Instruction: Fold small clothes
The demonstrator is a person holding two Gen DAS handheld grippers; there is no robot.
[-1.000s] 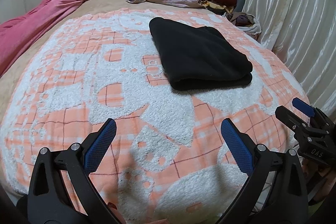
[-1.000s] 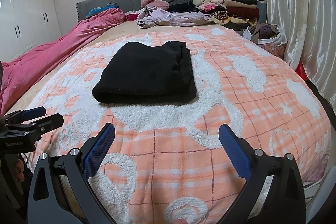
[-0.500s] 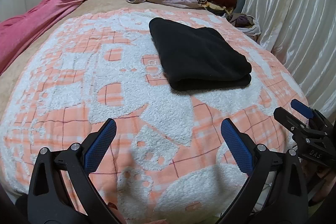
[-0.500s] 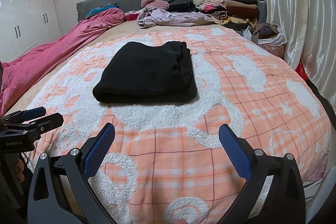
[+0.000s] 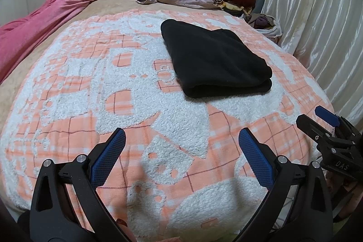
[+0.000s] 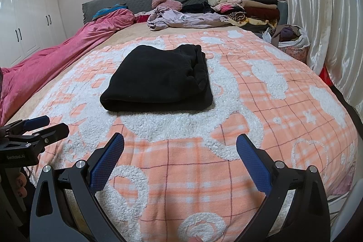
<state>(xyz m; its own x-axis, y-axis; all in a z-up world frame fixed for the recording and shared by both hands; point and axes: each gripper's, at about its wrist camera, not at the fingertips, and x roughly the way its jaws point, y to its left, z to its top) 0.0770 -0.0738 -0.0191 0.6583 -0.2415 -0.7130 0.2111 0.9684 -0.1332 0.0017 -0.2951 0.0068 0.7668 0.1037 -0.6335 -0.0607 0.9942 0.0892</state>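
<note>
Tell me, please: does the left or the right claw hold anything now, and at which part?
Nothing is held. The left claw and right claw are both open and empty, apart from the folded black garment on the blanket.

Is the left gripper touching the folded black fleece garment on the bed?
Apart. In the left wrist view, the open left gripper sits well short of the folded black fleece garment, with bare orange-and-white blanket between.

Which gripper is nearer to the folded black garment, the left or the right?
Roughly equal, perhaps right. The left gripper sits back and to the left of the black garment; the right gripper sits back, facing it more directly. Neither touches it.
</note>
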